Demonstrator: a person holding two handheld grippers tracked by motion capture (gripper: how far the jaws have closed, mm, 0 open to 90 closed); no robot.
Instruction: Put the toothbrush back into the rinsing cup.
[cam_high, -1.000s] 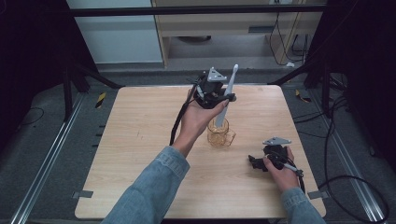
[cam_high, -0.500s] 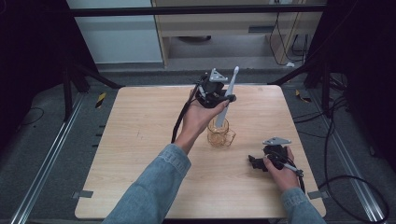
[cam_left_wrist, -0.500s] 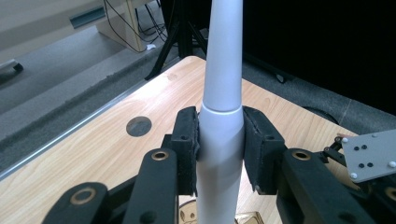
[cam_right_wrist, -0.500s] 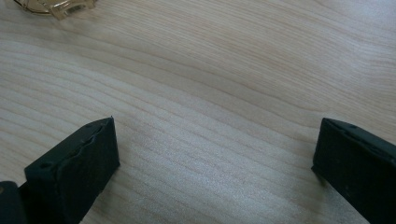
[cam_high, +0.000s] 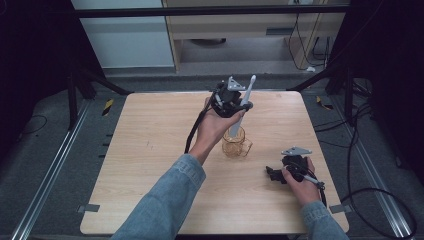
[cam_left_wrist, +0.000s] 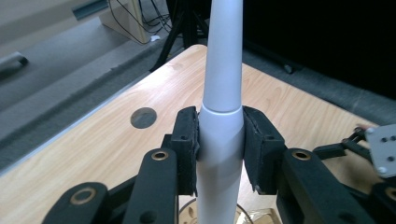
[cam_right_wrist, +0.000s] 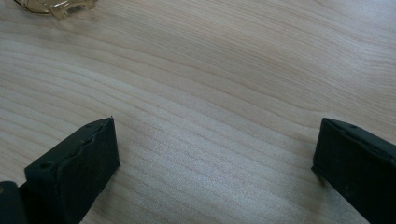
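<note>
A long white tapered handle, like an electric toothbrush (cam_high: 241, 107) (cam_left_wrist: 222, 93), stands nearly upright with its lower end inside a clear amber glass mug (cam_high: 234, 143). My left gripper (cam_high: 234, 104) (cam_left_wrist: 219, 140) is shut on the white handle at its thick middle, both pads pressing its sides. The mug's rim (cam_left_wrist: 243, 215) peeks out below the jaws. My right gripper (cam_high: 274, 174) (cam_right_wrist: 212, 163) rests low on the wooden table (cam_high: 150, 150) at the front right, jaws wide apart with bare wood between them. A corner of the mug (cam_right_wrist: 56, 7) lies far ahead of it.
Black tripod legs and cables (cam_high: 350, 125) surround the table on the grey floor. A dark round mark (cam_left_wrist: 143, 117) sits on the tabletop near its far edge. A cabinet (cam_high: 240, 30) stands behind the table.
My left hand has sunk a little with the white handle, lowering it further into the mug. The right hand has stayed put.
</note>
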